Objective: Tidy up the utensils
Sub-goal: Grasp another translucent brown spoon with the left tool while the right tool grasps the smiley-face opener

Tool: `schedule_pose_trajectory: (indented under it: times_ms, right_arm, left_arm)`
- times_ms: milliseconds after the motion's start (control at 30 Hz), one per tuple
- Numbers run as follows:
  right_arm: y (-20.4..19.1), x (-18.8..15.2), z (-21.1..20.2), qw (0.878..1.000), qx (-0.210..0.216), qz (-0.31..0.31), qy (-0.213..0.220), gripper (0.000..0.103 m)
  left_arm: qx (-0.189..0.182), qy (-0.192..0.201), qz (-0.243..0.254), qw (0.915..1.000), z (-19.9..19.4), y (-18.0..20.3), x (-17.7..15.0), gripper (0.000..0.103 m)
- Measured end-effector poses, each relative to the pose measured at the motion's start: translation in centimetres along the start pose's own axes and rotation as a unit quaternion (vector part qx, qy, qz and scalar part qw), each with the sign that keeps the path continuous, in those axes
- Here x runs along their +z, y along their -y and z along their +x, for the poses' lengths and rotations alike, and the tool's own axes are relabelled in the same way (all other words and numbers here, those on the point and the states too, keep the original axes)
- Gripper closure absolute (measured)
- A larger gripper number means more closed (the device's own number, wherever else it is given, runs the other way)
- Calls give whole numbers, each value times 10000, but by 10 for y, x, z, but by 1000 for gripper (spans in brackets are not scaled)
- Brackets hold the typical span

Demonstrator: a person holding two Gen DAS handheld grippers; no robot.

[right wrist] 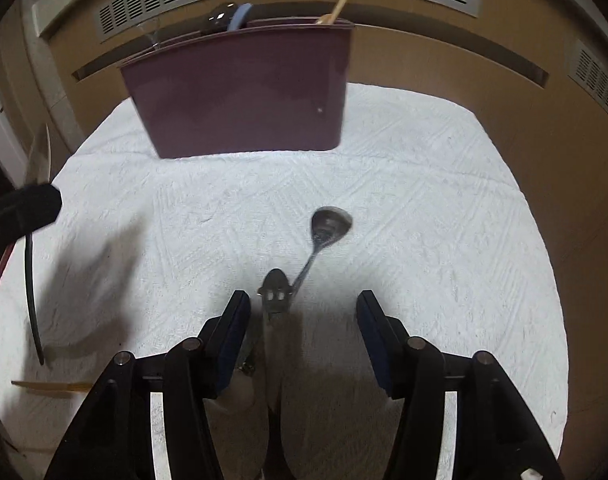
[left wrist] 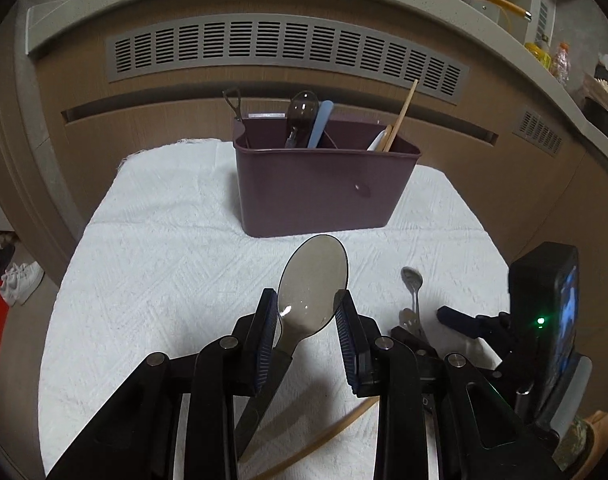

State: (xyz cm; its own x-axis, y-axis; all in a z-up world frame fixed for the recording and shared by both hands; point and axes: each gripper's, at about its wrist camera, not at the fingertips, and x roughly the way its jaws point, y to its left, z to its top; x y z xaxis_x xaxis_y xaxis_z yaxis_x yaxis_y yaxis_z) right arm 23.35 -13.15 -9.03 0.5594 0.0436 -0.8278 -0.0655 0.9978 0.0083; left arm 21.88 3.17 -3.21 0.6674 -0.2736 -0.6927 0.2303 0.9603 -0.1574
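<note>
A maroon utensil caddy stands at the back of a white cloth. It holds a dark spoon, a blue handle, a wooden chopstick and other pieces. My left gripper is shut on a large smoky translucent spoon, whose bowl points toward the caddy above the cloth. My right gripper stands open over the cloth. A metal spoon and a small metal fork-like piece lie just ahead of its fingers, which do not touch them.
A wooden chopstick lies on the cloth near the front. A brown cabinet front with a grey vent grille rises behind the caddy. Bottles stand on the counter at upper right. White shoes sit on the floor at left.
</note>
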Motion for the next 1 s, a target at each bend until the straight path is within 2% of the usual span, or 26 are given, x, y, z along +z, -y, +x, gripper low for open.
schedule_pose_trajectory:
  times_ms: [133, 200, 233, 300, 333, 533, 733, 833, 1000]
  right_arm:
    - [3, 0, 0, 9998, 107, -167, -38, 54]
    - [6, -1, -3, 9991, 289, -293, -88, 69]
    - [8, -1, -3, 9987, 387, -316, -135, 71]
    - [13, -3, -6, 9975, 572, -354, -203, 84]
    - [14, -5, -8, 9968, 656, -405, -224, 88]
    - [18, -8, -24, 9947, 838, -566, -180, 93]
    - [14, -1, -49, 9930, 915, -741, 45, 93]
    - [16, 5, -60, 9926, 972, -713, 171, 93]
    - [21, 10, -71, 9914, 1070, -669, 340, 93]
  left_arm:
    - [106, 93, -90, 9999, -7, -9, 0, 72]
    - [98, 176, -183, 9996, -14, -14, -1, 73]
    - [81, 233, -217, 9995, -18, -16, -1, 73]
    - [26, 313, -240, 9992, -23, -19, -3, 73]
    - [-1, 334, -255, 9991, -25, -20, -5, 73]
    - [-85, 266, -247, 9993, -22, -34, -12, 73]
    - [60, -418, 234, 9988, 12, -39, -18, 72]
    - [-28, -728, 205, 9971, 30, -44, -19, 70]
    - [235, -1027, 189, 9943, 61, -45, -6, 68]
